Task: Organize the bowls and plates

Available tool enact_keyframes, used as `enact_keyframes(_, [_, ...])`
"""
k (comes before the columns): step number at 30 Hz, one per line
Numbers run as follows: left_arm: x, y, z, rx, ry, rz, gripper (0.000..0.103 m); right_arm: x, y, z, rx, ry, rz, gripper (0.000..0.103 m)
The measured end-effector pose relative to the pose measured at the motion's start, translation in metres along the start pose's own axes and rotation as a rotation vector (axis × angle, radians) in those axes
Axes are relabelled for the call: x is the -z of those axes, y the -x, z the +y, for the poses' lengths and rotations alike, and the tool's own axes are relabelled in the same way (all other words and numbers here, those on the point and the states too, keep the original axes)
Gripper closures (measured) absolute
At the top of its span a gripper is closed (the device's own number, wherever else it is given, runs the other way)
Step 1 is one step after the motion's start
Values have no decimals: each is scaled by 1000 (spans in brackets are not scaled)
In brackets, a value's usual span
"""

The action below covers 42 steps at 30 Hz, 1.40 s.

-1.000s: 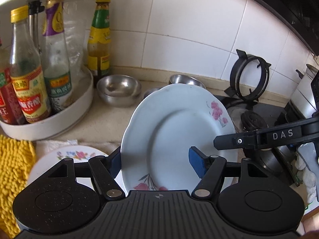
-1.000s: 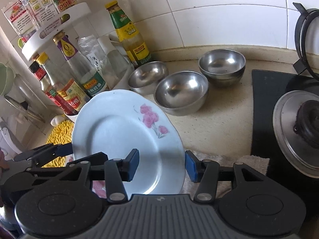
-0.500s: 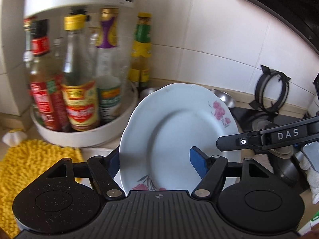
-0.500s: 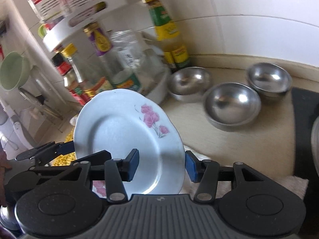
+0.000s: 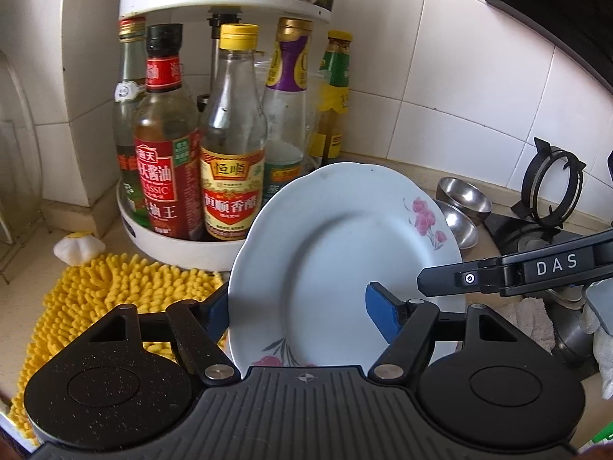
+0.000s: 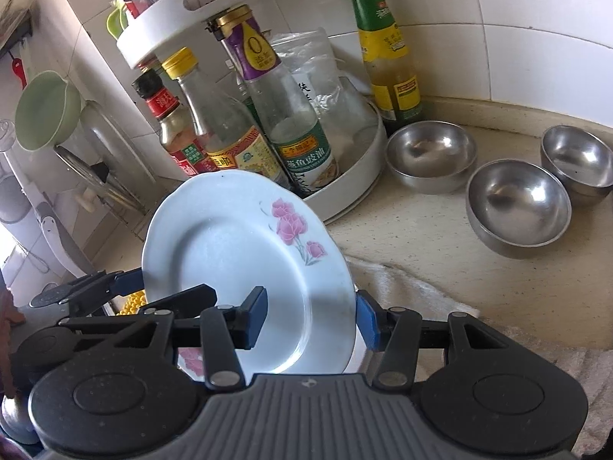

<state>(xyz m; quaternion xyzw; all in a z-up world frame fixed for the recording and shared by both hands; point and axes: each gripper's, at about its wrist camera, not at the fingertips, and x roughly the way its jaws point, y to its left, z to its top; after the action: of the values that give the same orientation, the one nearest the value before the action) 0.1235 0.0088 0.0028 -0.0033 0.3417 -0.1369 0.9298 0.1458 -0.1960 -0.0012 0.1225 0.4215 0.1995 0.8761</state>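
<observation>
A pale plate (image 5: 337, 253) with pink flower prints hangs tilted above the counter, carried between both grippers. My left gripper (image 5: 300, 312) is shut on its left rim, one blue pad behind the rim and the other on the plate's face. My right gripper (image 6: 311, 320) is shut on the plate's (image 6: 230, 253) right rim in the same way. Each gripper shows in the other's view: the right gripper (image 5: 498, 276) at the plate's right, the left gripper (image 6: 161, 287) at its left. Three steel bowls (image 6: 431, 155) (image 6: 517, 207) (image 6: 578, 161) stand empty on the counter to the right.
A white two-tier turntable (image 5: 172, 245) crowded with sauce bottles stands just behind the plate. A yellow shaggy mat (image 5: 115, 291) lies below left, a beige towel (image 6: 440, 299) below right. A stove with a pan ring (image 5: 551, 191) is at far right, and a wire rack (image 6: 95, 176) at far left.
Both grippers have carried the plate leftwards along the counter. The bottle turntable now fills the view behind it, and the bowls and stove have slid off to the right.
</observation>
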Motion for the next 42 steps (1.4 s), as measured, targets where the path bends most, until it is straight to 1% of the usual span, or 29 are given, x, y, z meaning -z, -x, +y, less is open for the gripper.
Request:
enact_keyframes(12, [2, -7, 11, 26, -18, 19, 25, 2, -9, 7, 34, -17, 11, 33])
enact_keyframes(23, [11, -23, 18, 46, -35, 74, 25, 11, -30, 3, 63, -62, 58, 33])
enact_keyframes(28, [18, -35, 21, 57, -48, 110, 25, 16, -39, 0, 89, -85, 78, 33])
enact_keyframes(36, [23, -50, 25, 91, -61, 149, 25, 18, -51, -7, 118, -120, 99, 33])
enact_keyframes(42, [23, -53, 28, 95, -65, 150, 25, 17, -53, -6, 127, -128, 97, 33])
